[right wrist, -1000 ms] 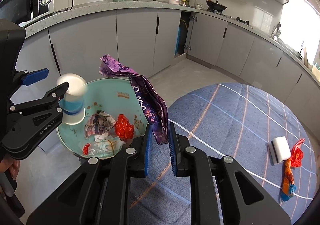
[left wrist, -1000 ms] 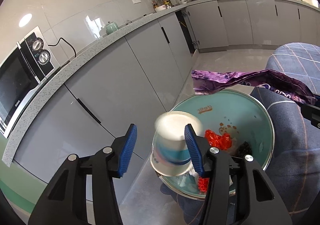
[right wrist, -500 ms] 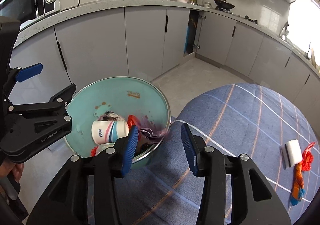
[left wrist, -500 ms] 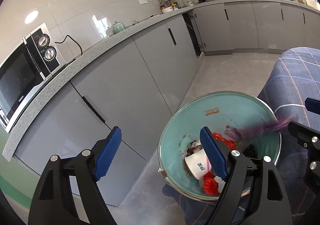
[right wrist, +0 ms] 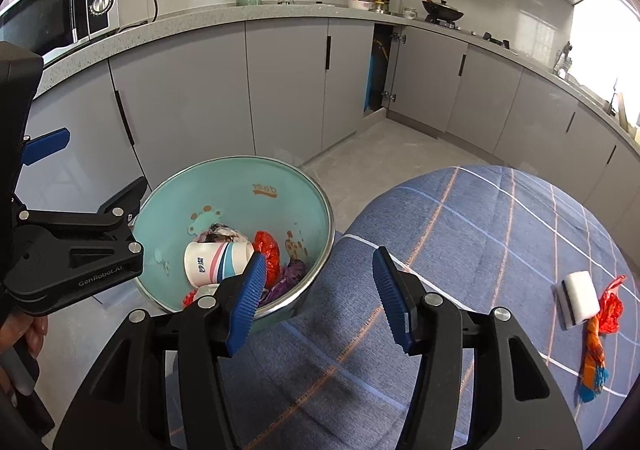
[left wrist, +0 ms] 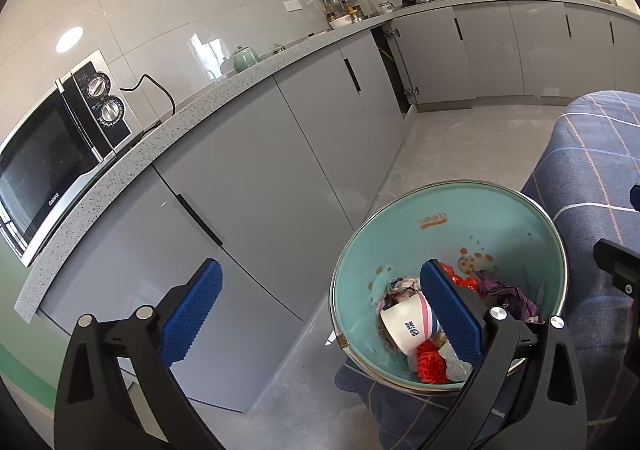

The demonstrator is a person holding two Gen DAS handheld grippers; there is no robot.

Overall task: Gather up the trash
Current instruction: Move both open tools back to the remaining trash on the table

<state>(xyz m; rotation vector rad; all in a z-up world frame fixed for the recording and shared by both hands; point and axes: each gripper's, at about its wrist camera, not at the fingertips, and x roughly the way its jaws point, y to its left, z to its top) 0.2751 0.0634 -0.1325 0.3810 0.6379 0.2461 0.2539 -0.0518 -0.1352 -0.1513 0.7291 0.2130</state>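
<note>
**A:** Here's the teal bin (right wrist: 236, 189) beside the round table, tucked against the blue checked tablecloth (right wrist: 480, 250). What's inside?

**B:** A white paper cup (right wrist: 218, 262) with pink and blue stripes, lying on its side in the bottom, mouth toward the left gripper. Red crumpled plastic (right wrist: 267, 250) just beside it, a purple wrapper (right wrist: 292, 274) bunched against the near wall, and some crumpled printed paper (right wrist: 222, 232) behind the cup.

**A:** And the grippers?

**B:** The left gripper (left wrist: 320, 314) is spread wide with nothing between its blue pads. One pad hangs over the bin's opening, right above the cup (left wrist: 408, 326); the other sits well outside the rim, over the floor.

**A:** The right one?

**B:** The right gripper (right wrist: 320, 298) is also wide apart and carrying nothing. Its left pad overlaps the bin's near rim, above the purple wrapper; its right pad is over the cloth. So the bin lies ahead and to its left.

**A:** Anything left on the table?

**B:** Yes, far off to the right, well apart from both tools: a white sponge block (right wrist: 578, 300) with a dark edge, and touching it an orange and red wrapper (right wrist: 598, 334) with a blue end.

**A:** Background?

**B:** Grey cabinets, a microwave (left wrist: 52, 161) on the speckled counter, a wok (right wrist: 442, 13) on the stove.
</note>
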